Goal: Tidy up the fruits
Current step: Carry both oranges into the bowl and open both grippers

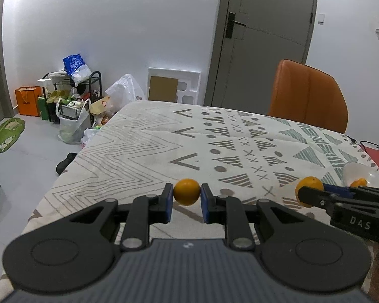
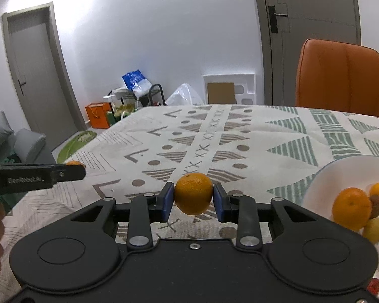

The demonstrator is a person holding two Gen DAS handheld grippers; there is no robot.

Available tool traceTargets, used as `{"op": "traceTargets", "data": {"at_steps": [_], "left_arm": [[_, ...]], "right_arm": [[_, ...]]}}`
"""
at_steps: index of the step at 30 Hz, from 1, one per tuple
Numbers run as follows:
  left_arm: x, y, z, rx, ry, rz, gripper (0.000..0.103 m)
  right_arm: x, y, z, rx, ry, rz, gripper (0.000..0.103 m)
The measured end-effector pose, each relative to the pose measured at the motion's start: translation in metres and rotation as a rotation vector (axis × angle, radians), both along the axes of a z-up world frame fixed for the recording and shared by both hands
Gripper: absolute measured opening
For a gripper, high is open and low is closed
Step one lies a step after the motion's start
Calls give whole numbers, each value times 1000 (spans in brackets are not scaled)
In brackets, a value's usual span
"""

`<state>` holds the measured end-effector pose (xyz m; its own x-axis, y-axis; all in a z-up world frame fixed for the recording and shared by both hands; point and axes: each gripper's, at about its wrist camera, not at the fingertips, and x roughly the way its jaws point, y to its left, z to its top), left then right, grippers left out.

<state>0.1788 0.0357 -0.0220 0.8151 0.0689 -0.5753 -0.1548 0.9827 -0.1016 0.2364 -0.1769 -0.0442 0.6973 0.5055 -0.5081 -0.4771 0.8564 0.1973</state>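
Note:
In the left wrist view, my left gripper (image 1: 186, 197) is shut on a small orange (image 1: 187, 189), blue pads pressing both its sides above the patterned tablecloth (image 1: 144, 151). In the right wrist view, my right gripper (image 2: 193, 199) is shut on a larger orange (image 2: 193, 192), also above the cloth. A white bowl (image 2: 341, 174) at the right holds an orange (image 2: 351, 208), a yellow fruit (image 2: 374, 229), a brown fruit and another small orange. The left wrist view also shows the right gripper (image 1: 313, 197) with its orange (image 1: 308, 183), left of the bowl (image 1: 353, 171).
An orange chair (image 1: 308, 96) stands at the table's far right side, with a grey door (image 1: 265, 38) behind it. Bags, boxes and a shoe rack (image 1: 70, 96) crowd the floor at the far left. A red item with a black cable (image 1: 376, 151) lies at the cloth's right edge.

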Motion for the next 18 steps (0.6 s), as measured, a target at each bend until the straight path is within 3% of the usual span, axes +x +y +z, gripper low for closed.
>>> {"op": "traceTargets", "data": {"at_steps": [18], "left_arm": [[7, -98, 10, 46, -15, -115, 21]], "right_arm": [[-18, -89, 7, 97, -17, -69, 31]]}}
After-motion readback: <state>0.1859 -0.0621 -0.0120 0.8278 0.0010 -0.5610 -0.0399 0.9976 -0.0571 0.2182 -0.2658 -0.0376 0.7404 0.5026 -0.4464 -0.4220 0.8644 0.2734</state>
